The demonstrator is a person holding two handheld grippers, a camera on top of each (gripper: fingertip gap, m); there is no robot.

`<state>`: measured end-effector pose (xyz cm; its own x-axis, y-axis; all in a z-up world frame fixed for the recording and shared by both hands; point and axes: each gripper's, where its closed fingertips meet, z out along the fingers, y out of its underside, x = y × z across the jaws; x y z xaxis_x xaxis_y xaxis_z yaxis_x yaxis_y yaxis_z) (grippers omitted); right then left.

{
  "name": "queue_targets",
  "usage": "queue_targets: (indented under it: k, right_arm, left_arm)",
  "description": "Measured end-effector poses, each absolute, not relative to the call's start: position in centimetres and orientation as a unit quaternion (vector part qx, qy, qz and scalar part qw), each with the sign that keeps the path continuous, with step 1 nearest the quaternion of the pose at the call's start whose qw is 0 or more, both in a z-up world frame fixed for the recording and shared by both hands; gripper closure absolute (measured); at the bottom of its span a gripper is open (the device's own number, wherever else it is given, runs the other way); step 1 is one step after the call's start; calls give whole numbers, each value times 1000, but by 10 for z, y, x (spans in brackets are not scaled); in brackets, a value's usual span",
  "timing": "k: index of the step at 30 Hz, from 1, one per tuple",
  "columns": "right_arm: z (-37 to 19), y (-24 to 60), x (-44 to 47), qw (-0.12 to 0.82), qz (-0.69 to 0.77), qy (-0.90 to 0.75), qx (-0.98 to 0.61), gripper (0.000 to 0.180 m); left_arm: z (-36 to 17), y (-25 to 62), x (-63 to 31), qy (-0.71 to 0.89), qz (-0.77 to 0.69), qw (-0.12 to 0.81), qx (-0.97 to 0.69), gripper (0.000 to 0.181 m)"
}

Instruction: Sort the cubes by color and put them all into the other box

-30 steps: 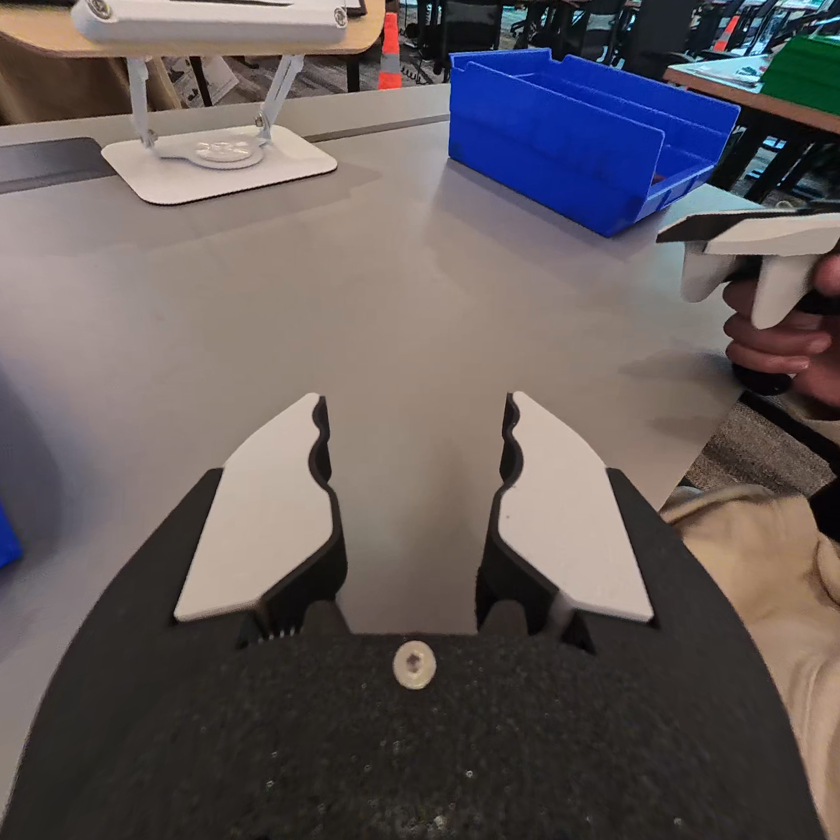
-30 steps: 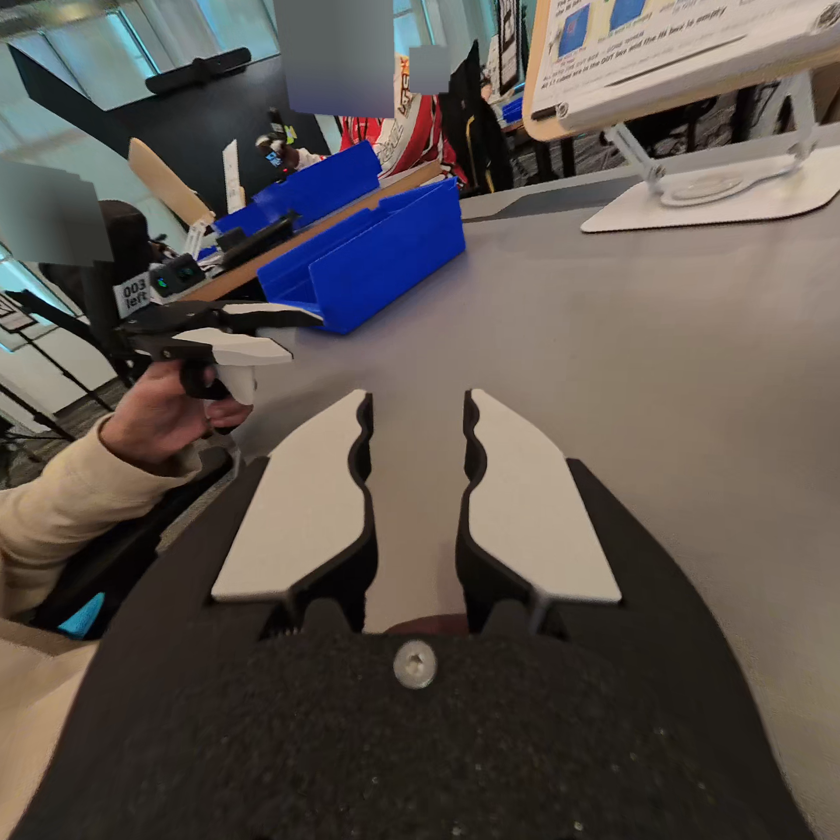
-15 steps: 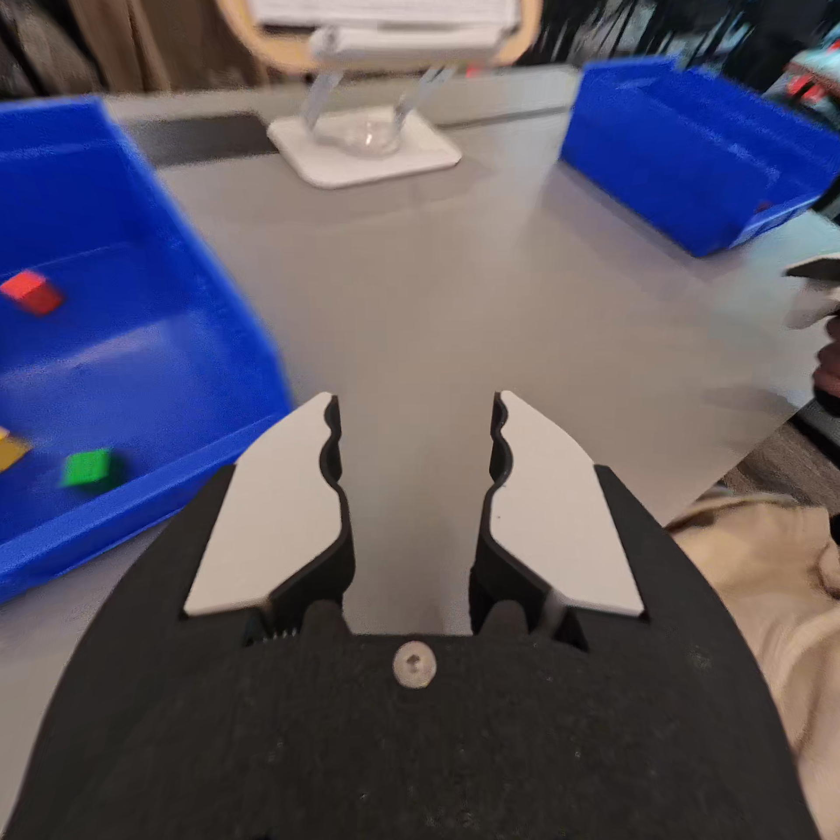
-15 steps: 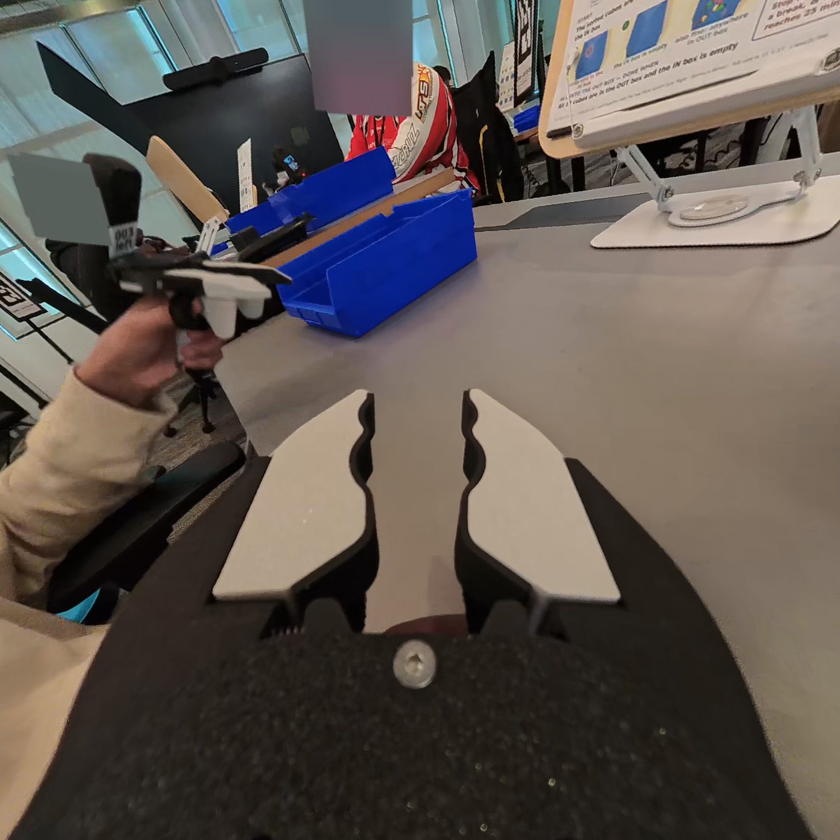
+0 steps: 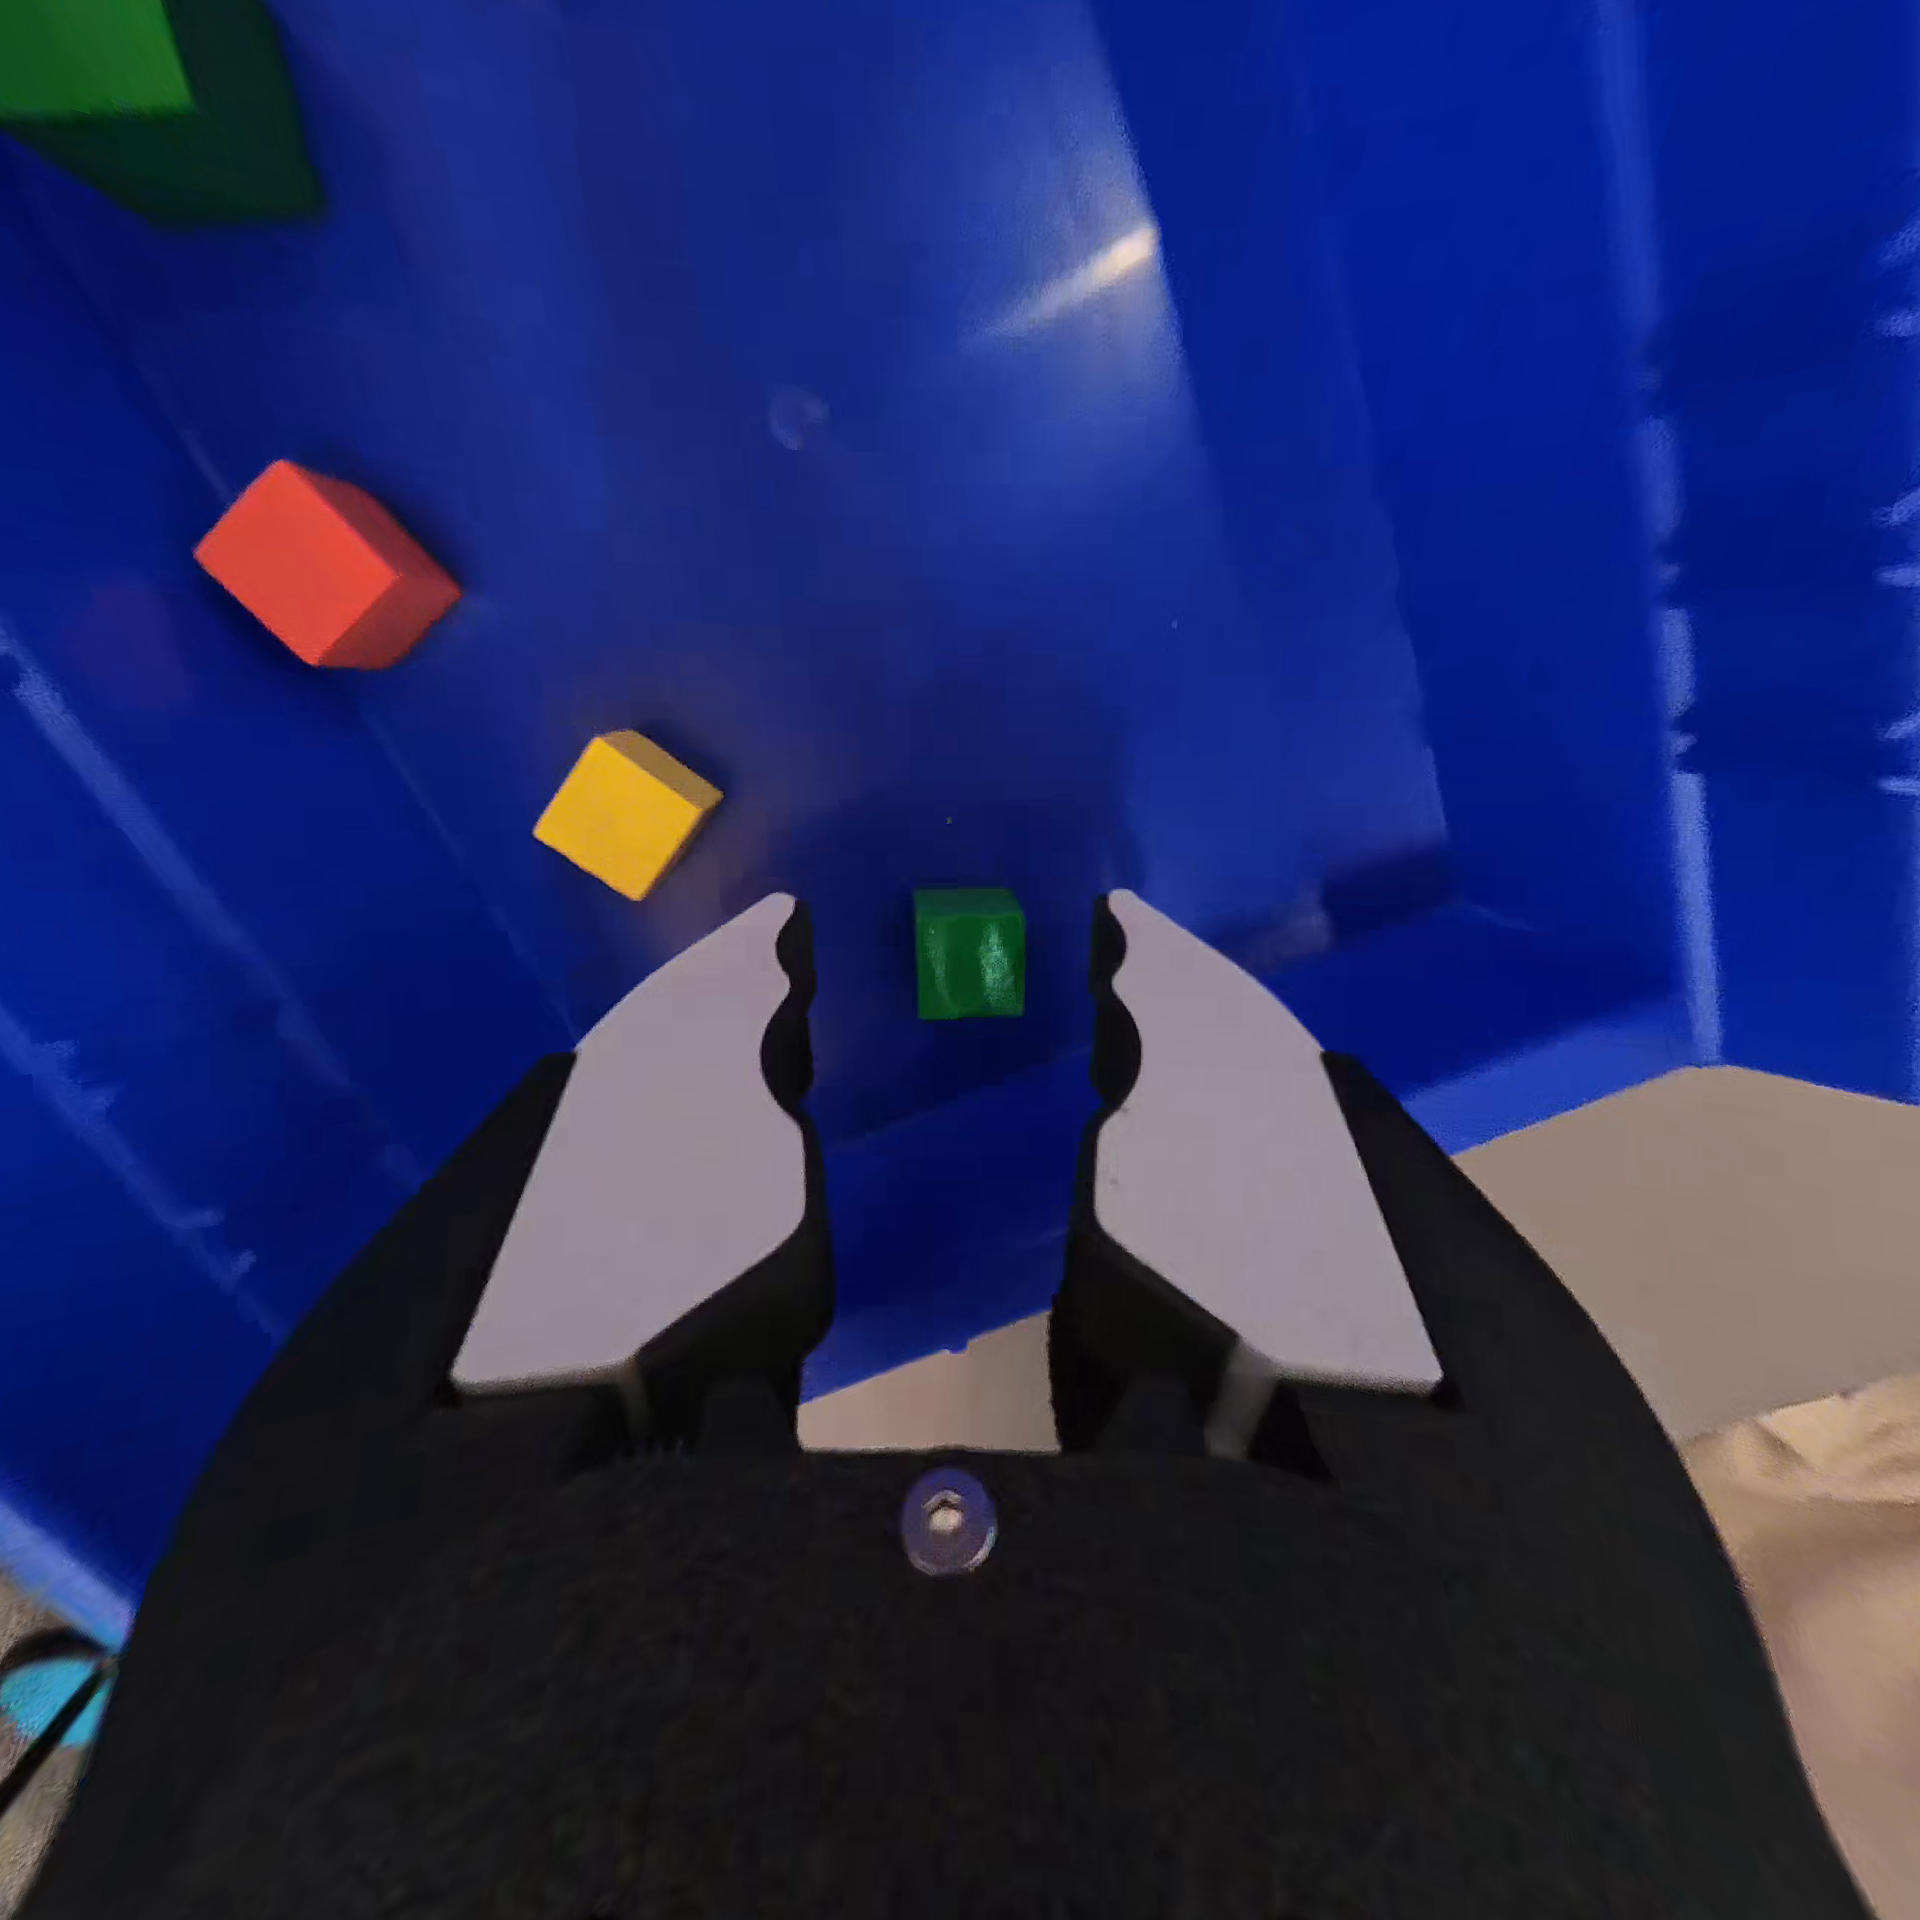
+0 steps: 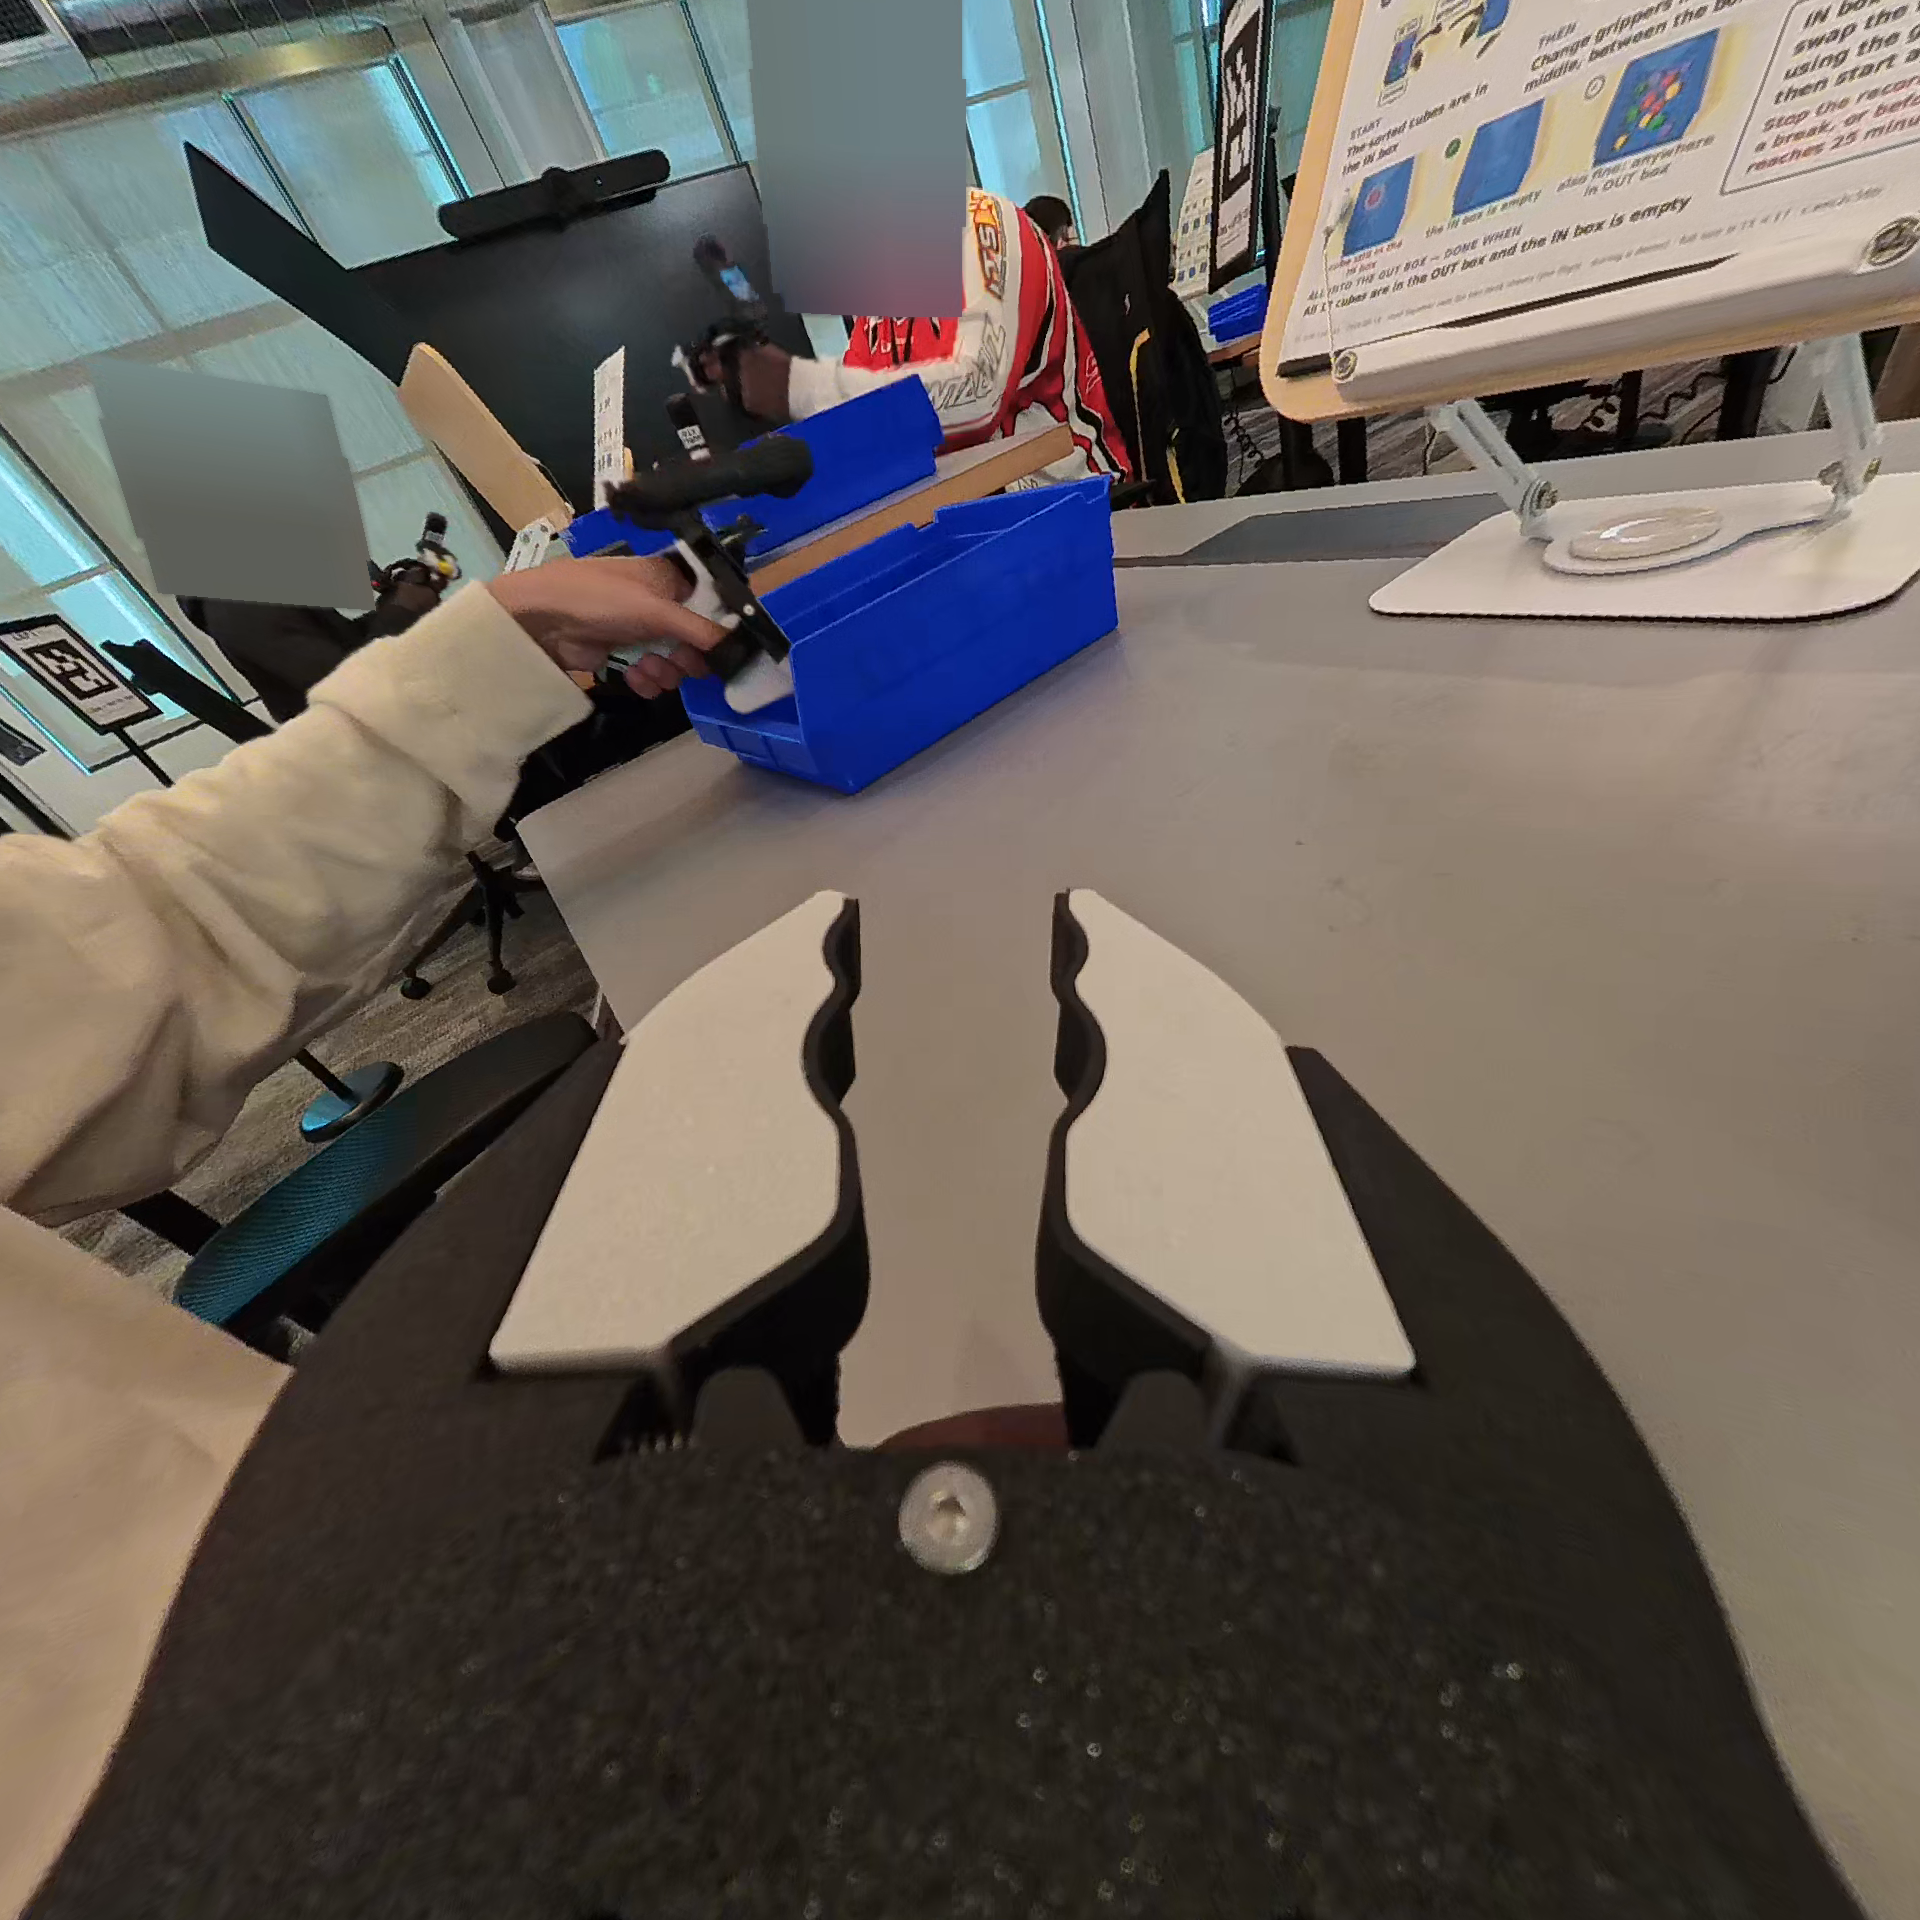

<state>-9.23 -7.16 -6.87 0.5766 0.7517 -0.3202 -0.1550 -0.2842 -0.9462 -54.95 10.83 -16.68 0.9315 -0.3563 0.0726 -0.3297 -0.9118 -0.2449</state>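
Note:
In the left wrist view my left gripper (image 5: 951, 920) is open and points down into a blue box (image 5: 1299, 520). A small green cube (image 5: 969, 954) lies on the box floor right between the fingertips, not gripped. A yellow cube (image 5: 627, 812) and a red cube (image 5: 322, 561) lie to the left, and another green cube (image 5: 114, 73) shows at the top left corner. In the right wrist view my right gripper (image 6: 956, 914) is open and empty over the grey table (image 6: 1455, 883). The left gripper (image 6: 727, 613) shows there dipping into the blue box (image 6: 935, 634).
A white stand (image 6: 1642, 551) holding an instruction board (image 6: 1600, 177) stands at the table's back right. People sit at other tables behind, with more blue boxes (image 6: 852, 447). A chair (image 6: 343, 1174) sits below the table's left edge.
My left gripper has swung left from over the table and dropped into the blue box, with the green cube now between its fingers. The right gripper has stayed nearly still, open.

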Motion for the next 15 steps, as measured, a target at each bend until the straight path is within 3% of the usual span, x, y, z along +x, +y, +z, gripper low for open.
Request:
queue_targets:
  k: [3, 6, 9, 12, 15]
  right_arm:
    - [-68, -72, -90, 557, 411, -213, -690, 145]
    - [-67, -72, -91, 552, 418, -213, -689, 145]
    - [-67, -74, -93, 550, 418, -219, -689, 146]
    - [-65, -77, -94, 554, 413, -225, -687, 146]
    - [-63, -77, -94, 557, 411, -225, -686, 147]
  left_arm:
    - [-178, 97, -544, 174, -96, 43, -979, 127]
    - [-178, 89, -537, 170, -129, -7, -977, 158]
    - [-179, 88, -540, 181, -114, -21, -977, 158]
    - [-177, 91, -542, 191, -98, 1, -977, 159]
    - [-157, 102, -536, 201, -91, 87, -971, 159]
